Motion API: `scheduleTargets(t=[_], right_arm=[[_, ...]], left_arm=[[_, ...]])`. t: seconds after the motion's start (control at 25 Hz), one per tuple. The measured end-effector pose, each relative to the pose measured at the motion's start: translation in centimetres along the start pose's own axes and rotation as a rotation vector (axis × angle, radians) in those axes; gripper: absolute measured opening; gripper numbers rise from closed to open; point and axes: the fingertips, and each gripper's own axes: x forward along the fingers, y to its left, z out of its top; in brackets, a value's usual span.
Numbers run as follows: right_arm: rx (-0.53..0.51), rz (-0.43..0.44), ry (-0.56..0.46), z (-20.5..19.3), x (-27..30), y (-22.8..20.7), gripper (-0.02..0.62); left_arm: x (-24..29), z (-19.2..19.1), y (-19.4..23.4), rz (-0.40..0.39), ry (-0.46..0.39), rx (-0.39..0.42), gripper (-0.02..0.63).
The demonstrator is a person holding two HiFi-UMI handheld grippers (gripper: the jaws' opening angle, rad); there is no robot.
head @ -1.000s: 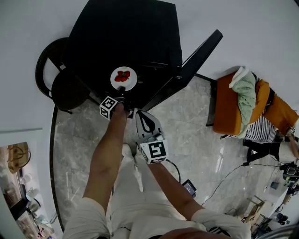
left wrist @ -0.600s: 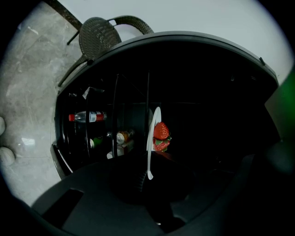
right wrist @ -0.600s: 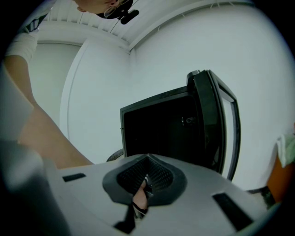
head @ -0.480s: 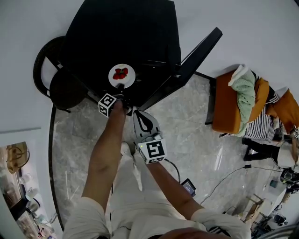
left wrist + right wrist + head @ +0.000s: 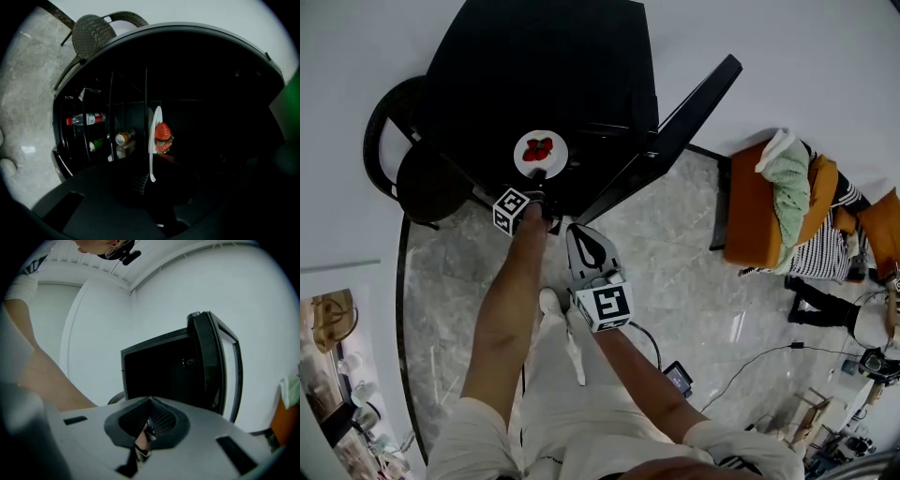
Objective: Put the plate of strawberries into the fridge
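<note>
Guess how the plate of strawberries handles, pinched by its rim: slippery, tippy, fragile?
The plate looks stiff and smooth, so it may slip in the left claw, which pinches only its rim. The strawberries lie loose on it and would likely roll off if it tilts. It may chip against the fridge.

1. No word, brand or number can be read in any view.
2. Bottle (image 5: 86,119) inside the fridge (image 5: 211,93): it has a red label, but the print is too small to read.
3. Can (image 5: 123,138) just below it: the markings are blurred.
4. Left cube (image 5: 510,210) and right cube (image 5: 606,306): black-and-white square marker patterns, no letters or digits.
</note>
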Motion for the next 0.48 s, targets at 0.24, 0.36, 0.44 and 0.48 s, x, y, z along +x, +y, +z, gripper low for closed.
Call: scheduleTargets(t=[0.24, 0.36, 0.44, 0.48], right_arm=[[0.003, 0.009, 0.002, 0.0, 0.2, 0.4, 0.012], [0.006, 0.011, -0.002, 0.1, 0.3, 0.6, 0.012], [0.009, 0.009, -0.002, 0.2, 0.4, 0.6, 0.012], [0.012, 0.008, -0.002, 0.2, 0.4, 0.6, 0.012]], left_arm=[[-0.6, 0.1, 0.1, 0.003, -0.012, 0.02, 0.084], [-1.3, 0.3, 0.4, -0.002, -0.028, 0.014, 0.115], [-1.8, 0.3, 0.4, -0.008, -0.03, 0.01, 0.12], [-2.0, 0.2, 0.5, -0.01, -0.03, 0.009, 0.12]])
